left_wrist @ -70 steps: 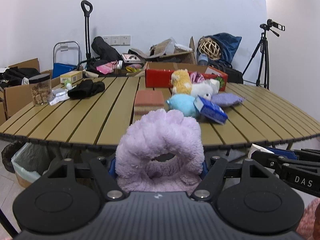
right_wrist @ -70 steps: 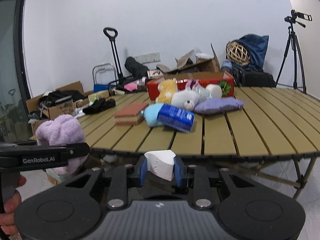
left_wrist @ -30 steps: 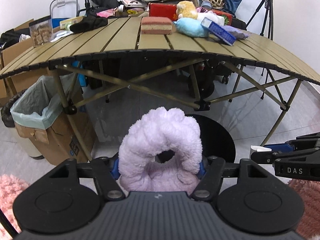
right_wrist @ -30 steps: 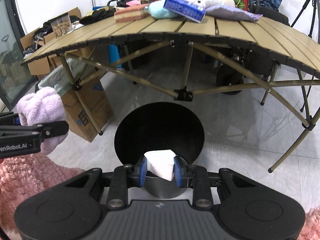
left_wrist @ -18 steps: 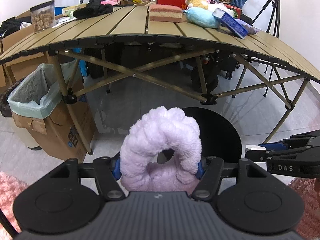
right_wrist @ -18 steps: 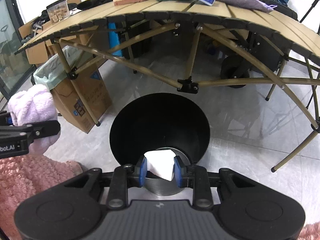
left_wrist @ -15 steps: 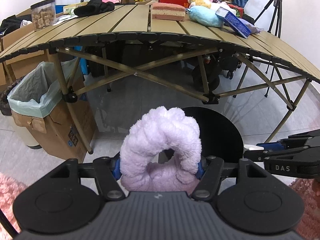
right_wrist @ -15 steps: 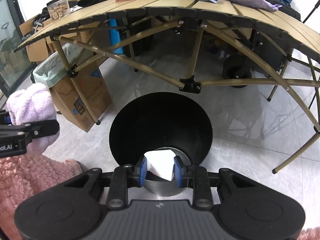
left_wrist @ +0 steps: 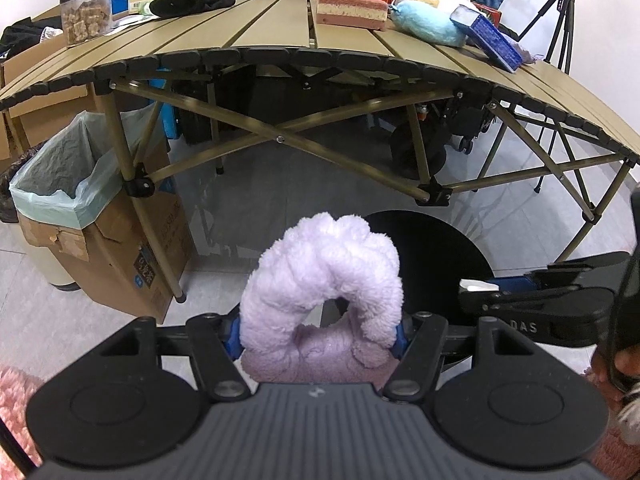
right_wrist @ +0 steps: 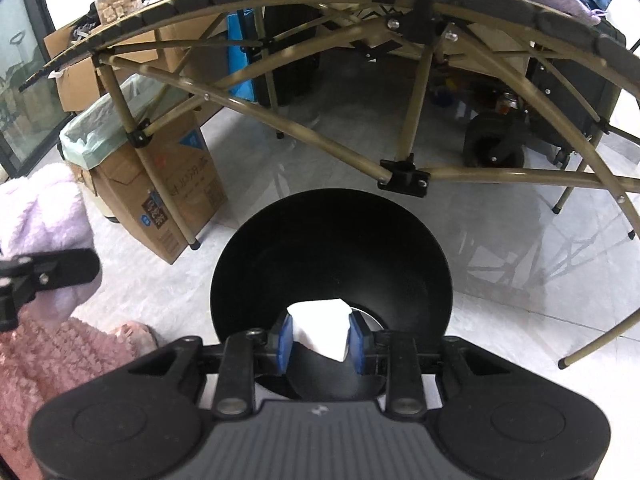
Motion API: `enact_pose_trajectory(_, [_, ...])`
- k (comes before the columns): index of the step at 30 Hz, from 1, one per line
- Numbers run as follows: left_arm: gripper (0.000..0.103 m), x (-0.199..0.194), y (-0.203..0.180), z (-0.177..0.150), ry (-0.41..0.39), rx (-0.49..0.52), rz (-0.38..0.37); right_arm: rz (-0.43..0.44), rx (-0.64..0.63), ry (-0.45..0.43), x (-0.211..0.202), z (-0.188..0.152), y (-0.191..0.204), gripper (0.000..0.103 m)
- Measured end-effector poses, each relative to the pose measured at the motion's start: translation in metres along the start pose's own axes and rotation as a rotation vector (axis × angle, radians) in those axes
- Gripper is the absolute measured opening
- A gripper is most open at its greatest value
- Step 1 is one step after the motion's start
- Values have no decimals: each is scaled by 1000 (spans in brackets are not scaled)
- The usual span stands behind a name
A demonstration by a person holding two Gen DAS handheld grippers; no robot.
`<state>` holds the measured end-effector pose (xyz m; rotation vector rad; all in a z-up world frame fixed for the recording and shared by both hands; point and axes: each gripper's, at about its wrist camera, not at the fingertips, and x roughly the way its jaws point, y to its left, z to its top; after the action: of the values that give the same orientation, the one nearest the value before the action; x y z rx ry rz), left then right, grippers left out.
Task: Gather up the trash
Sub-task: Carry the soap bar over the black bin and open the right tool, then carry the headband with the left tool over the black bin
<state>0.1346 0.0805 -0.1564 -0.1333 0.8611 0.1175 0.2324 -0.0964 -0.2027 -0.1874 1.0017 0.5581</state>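
Above the round black trash bin (right_wrist: pixel 332 256) on the tiled floor, the right gripper (right_wrist: pixel 320 338) pinches a folded white tissue (right_wrist: pixel 320 330) between its 2 blue pads, directly over the bin's mouth. Beside the bin, the left gripper (left_wrist: pixel 320 334) clamps a fluffy lilac plush piece (left_wrist: pixel 324 280).

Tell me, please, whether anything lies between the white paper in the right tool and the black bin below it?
Nothing visible does: the white paper, held in the right tool, hangs over the black bin's open mouth.
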Motion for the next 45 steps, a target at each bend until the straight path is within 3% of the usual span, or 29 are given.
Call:
enact_pose_trajectory(8, [65,4,2,2,8,-5,0,17,36,-24,12,8,-6,42])
enact_pose_trajectory(10, [65,5,2,2,10,-6,0,13,42,-27,14,9,-7,52])
enact_pose_trajectory(12, [65,5,2,2,11,-7,-2,3,41,-30,14,9,-7,73])
enact_pose_trajectory(13, [65,4,2,2,11,-6,-1,1,40,-31,13,9,-7,76])
enact_pose_trajectory(15, [65,4,1,2,11,-4,-1,-6,40,-31,13,8,-7,92])
enact_pose_trajectory(18, [65,5,1,2,12,-2,1,-25,39,-29,14,8,-8,103])
enact_pose_trajectory(45, [65,14,-25,7,24,78,7,-114,110,-45,-3,3,-39,103])
